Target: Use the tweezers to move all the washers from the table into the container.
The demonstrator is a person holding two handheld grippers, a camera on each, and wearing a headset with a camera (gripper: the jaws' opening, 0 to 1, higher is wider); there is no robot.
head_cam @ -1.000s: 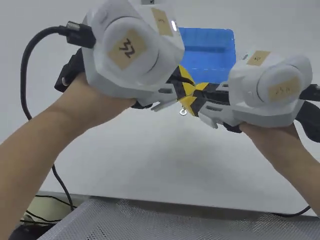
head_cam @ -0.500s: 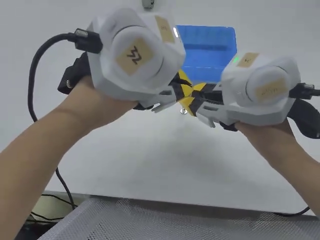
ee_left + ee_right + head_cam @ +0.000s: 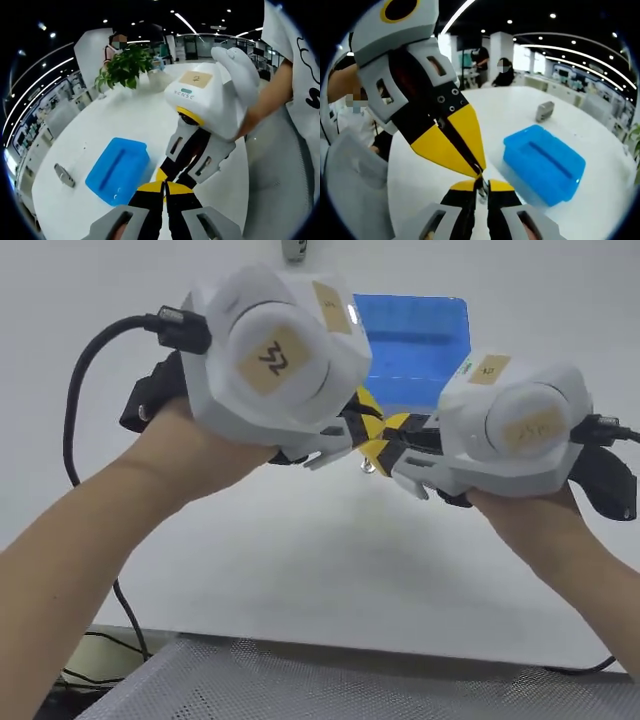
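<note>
My two grippers meet tip to tip above the white table [image 3: 300,560]. The left gripper [image 3: 362,428] has its yellow-and-black jaws shut, and its tips [image 3: 478,172] touch the top of a thin metal strip, the tweezers [image 3: 481,190]. The right gripper [image 3: 481,186] is shut on those tweezers, and its body [image 3: 205,100] faces the left one. A small shiny piece [image 3: 368,467] shows just under the meeting tips; I cannot tell whether it is a washer or the tweezers' end. The blue container [image 3: 420,340] stands behind the grippers, open side up [image 3: 117,170] [image 3: 545,162].
A small grey block [image 3: 544,111] [image 3: 62,175] lies on the table beyond the container. A black cable [image 3: 85,390] hangs from the left gripper's body. A grey perforated surface [image 3: 300,680] runs along the table's near edge. People stand in the far background.
The right gripper has edged slightly left and closer to the left one. The tips stay together over the same spot.
</note>
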